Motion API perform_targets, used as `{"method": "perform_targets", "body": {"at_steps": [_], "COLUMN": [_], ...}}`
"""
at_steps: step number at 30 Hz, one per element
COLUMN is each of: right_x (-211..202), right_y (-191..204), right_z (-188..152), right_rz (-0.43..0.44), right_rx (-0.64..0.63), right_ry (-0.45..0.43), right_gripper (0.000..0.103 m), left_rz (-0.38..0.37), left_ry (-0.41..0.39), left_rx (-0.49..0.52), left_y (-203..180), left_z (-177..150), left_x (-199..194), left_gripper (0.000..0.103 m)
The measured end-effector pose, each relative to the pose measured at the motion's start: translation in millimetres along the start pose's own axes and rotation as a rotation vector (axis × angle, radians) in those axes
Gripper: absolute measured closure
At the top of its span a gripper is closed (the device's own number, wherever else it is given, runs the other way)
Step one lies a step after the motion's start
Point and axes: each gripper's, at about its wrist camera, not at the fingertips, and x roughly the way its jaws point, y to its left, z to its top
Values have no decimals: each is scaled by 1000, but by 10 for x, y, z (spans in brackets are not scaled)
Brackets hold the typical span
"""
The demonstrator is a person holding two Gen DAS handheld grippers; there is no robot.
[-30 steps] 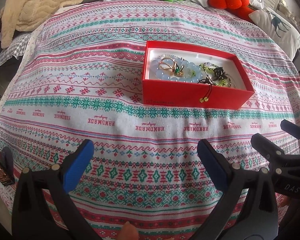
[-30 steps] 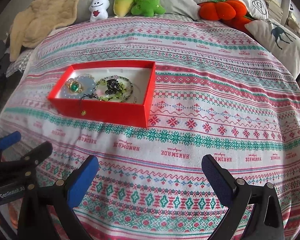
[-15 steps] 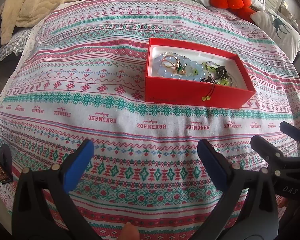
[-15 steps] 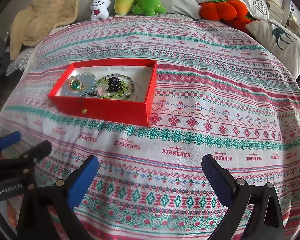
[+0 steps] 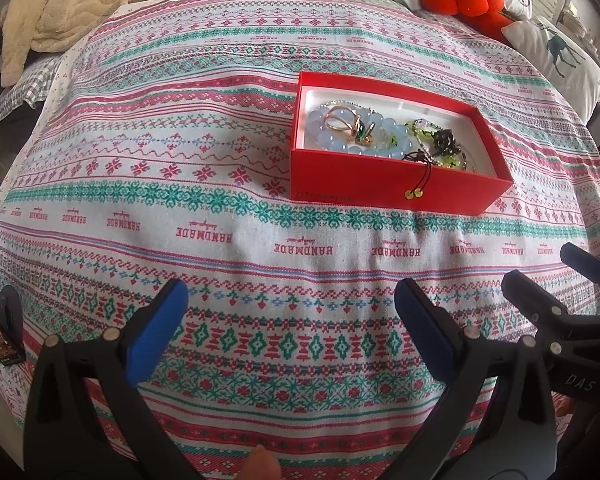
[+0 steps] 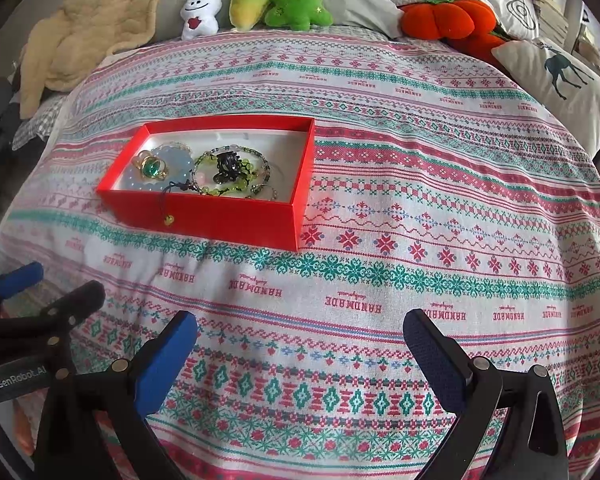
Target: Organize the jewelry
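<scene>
red box (image 5: pixel 396 188) sits on the bed (image 5: pixel 220 240), on the patterned bedspread, open top, white inside. all the jewelry i can see is in it: pale blue bead bracelet (image 5: pixel 342 145) at the left end with a gold ring with green stone (image 6: pixel 153 167) lying on top of it, green bead bracelet (image 6: pixel 236 190) and a black tangled piece (image 6: pixel 228 166) toward the middle, thin chain stuff mixed in. one black cord with gold beads (image 5: pixel 414 193) hangs out over the near wall of the box. no loose jewelry seen on the bedspread.

left tool (image 5: pixel 292 304) wide apart, nothing between the pads, low over the bedspread well short of the box. right tool (image 6: pixel 300 336) same, spread wide and empty, box off to its left and ahead. each tool shows at the edge of the other's view.

scene fits either jewelry gathered in the box already, or a pile in the box waiting to be sorted out; can't tell which.

risks: pieces overlap and look tangled, so pinching one would likely drag others with it. hanging cord could snag on a pad and tip or pull the light box. bed is soft, so pressing down near the box could tilt it. ring is small and smooth, could slip from the pads. plush toys (image 6: pixel 276 4) and pillows far back, no issue.
</scene>
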Motion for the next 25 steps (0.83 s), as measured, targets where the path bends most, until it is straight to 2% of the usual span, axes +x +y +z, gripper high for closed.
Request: {"method": "perform_targets", "body": {"at_steps": [17, 25], "right_x": [15, 74], "right_y": [16, 28], "right_z": [-17, -54], "right_rz": [0, -8], "right_rx": [2, 5], "right_ry": [7, 22], "right_gripper": [0, 0], "left_rz": [-10, -10], "left_ry": [15, -4], "left_rx": [-3, 20], "left_y": [-10, -54], "left_z": [-7, -53], "left_x": [7, 48], "left_gripper": [0, 0]}}
